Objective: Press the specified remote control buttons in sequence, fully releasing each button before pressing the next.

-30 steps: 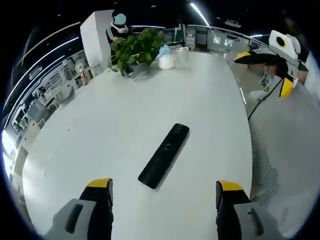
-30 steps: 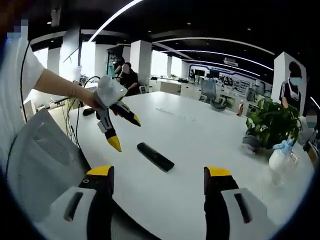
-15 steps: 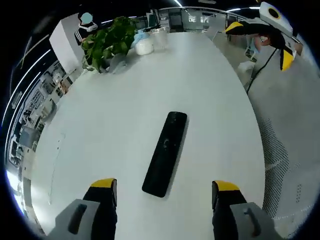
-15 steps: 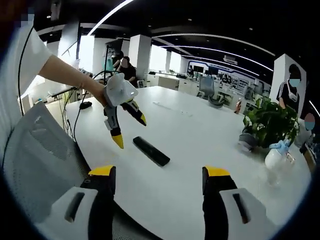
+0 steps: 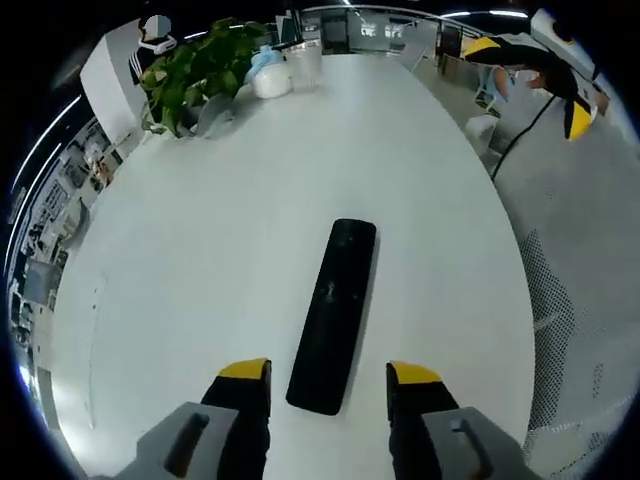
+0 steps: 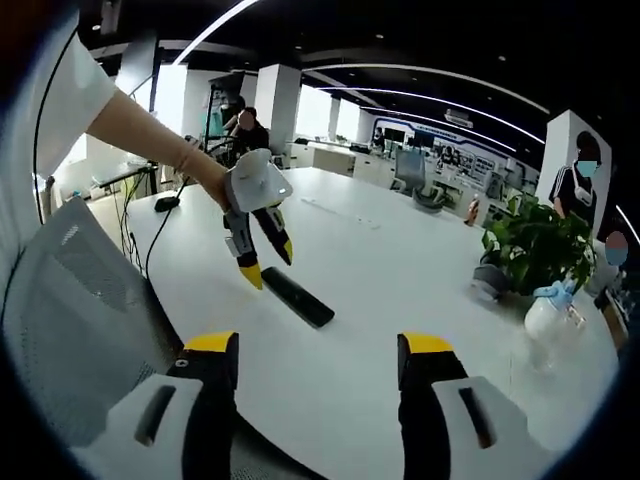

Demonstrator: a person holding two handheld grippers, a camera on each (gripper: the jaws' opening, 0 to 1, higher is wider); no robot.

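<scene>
- The left gripper (image 5: 328, 373) has come down over the near end of the remote control (image 5: 334, 314). Half a second ago its yellow tips stood wider and further off; now they are narrower, though still parted, and they straddle the remote's near end without clearly touching it.
- The remote lies flat and alone on the white table (image 5: 200, 250), near the person's edge, running lengthwise away from the left gripper. It appears not to have shifted.
- I judge this to be the approach to the first press: no tip is on a button yet, so nothing has been pressed or released.
- The right gripper (image 6: 312, 347) hangs back over the table edge with its jaws spread wide and nothing between them, much as it was a moment ago.
- The right gripper view shows what the left one cannot: the left gripper (image 6: 267, 262) from the side, tilted down with its tips just above the remote (image 6: 297, 297), and the person's hand (image 6: 203, 170) behind it.
- The left gripper view shows the remote's top face, but the buttons are too dim to tell apart, and the right gripper (image 5: 540, 75) sits high and well apart.
- A potted plant (image 5: 190, 75) and a white spray bottle (image 6: 545, 320) sit at the far end, away from the work.
</scene>
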